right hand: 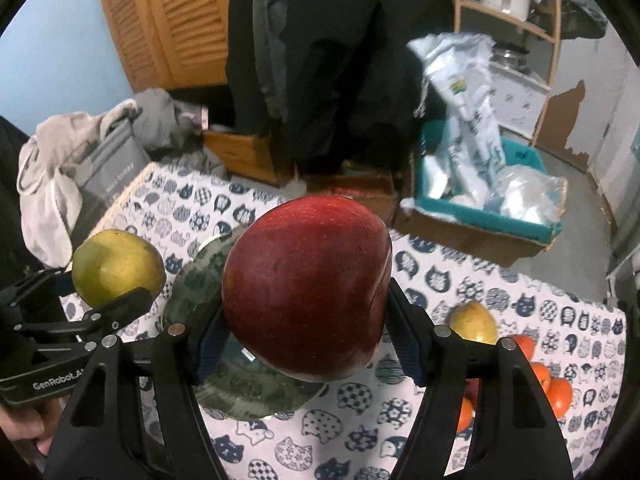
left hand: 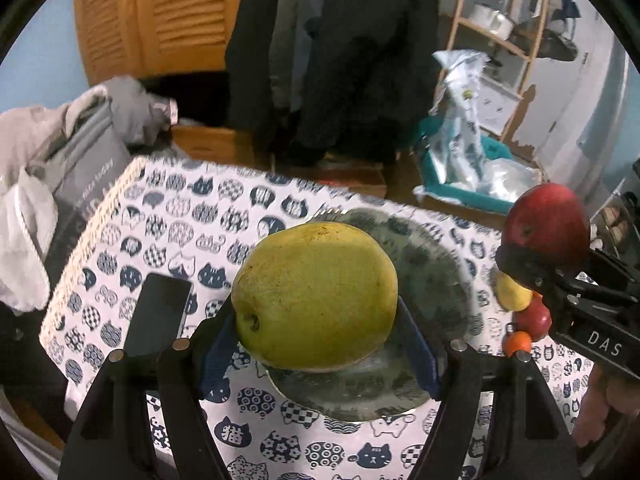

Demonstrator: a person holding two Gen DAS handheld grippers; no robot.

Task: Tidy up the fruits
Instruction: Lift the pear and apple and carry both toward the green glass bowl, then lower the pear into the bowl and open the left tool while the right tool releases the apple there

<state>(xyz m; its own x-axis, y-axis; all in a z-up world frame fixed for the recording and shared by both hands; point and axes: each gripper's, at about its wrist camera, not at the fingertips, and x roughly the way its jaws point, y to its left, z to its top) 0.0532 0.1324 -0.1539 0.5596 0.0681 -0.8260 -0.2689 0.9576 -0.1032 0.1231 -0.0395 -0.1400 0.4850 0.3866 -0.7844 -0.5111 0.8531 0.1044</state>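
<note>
The table [left hand: 168,216] is covered by a white cloth printed with navy cat-head motifs; a round, dark mottled plate [left hand: 432,276] lies on it near the middle, and a black phone [left hand: 160,312] lies flat near the left edge. The left gripper [left hand: 316,320] has its fingers [left hand: 416,344] clamped on a green-yellow pear [left hand: 316,296], held in the air above the plate. The right gripper [right hand: 308,312] has its fingers [right hand: 404,336] clamped on a red apple [right hand: 308,292], likewise held above the plate, just beside the other gripper. Further fruit rests on the cloth at the right side: a second yellow pear [right hand: 474,324] and a cluster of oranges [right hand: 556,388], close together; from the left wrist view a small red fruit [left hand: 534,318] also sits among them. Beyond the far left corner of the table, grey and pale garments [left hand: 36,168] are heaped over a grey bag [left hand: 84,168]. Behind the table, dark coats [right hand: 340,60] hang in front of an orange louvred door [right hand: 168,20]. On the floor to the right stands a teal-lined cardboard box [right hand: 500,220] holding plastic bags. A wooden shelf unit [right hand: 516,12] carrying a white pot stands against the back wall.
</note>
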